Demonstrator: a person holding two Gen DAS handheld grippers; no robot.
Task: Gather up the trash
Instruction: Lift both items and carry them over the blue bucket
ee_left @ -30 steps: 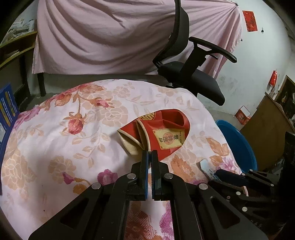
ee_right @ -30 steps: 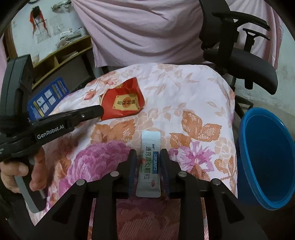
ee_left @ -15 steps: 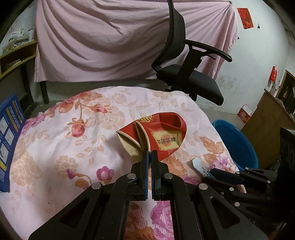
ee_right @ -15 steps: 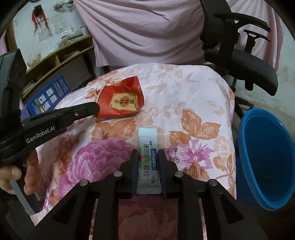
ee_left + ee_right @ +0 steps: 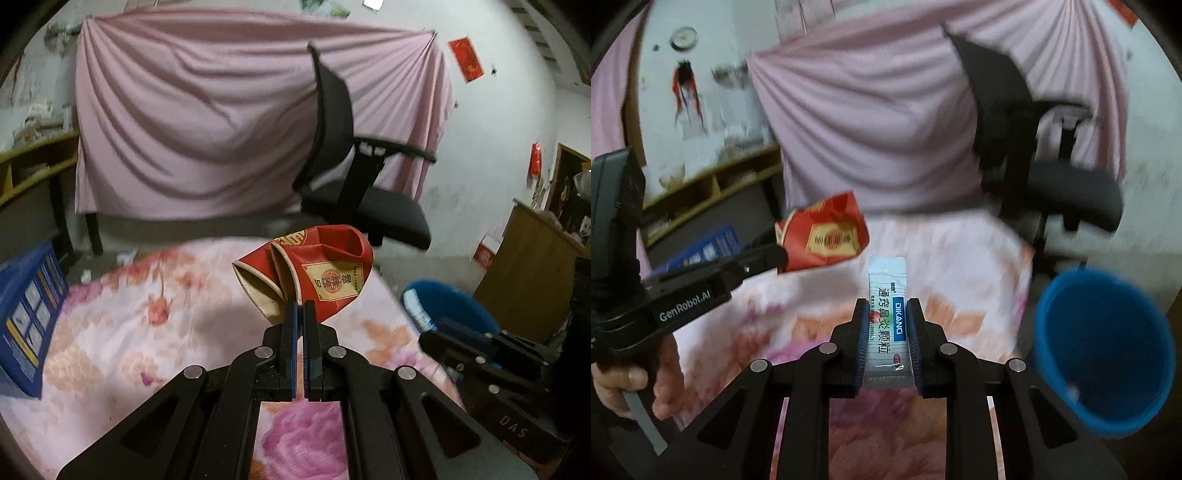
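Observation:
My left gripper (image 5: 299,308) is shut on the edge of a crushed red paper cup (image 5: 325,269), held up off the floral cloth; the right wrist view shows the same red paper cup (image 5: 823,236) at the left gripper's (image 5: 777,254) tip. My right gripper (image 5: 886,314) is shut on a white medicine sachet (image 5: 886,295) with blue and green print, which stands lengthwise between the pads, lifted above the cloth. The right gripper's body (image 5: 491,358) shows at lower right in the left wrist view.
A blue bin (image 5: 1104,354) stands open at the right beside the table (image 5: 110,332) with the pink floral cloth. A black office chair (image 5: 354,192) is behind the table. A blue box (image 5: 26,317) lies at the cloth's left edge. A wooden cabinet (image 5: 535,273) is at far right.
Both grippers have risen from the cloth, lifting the red cup and the sachet with them. The right jaws have drawn in onto the sachet. The views tilted up toward the pink curtain.

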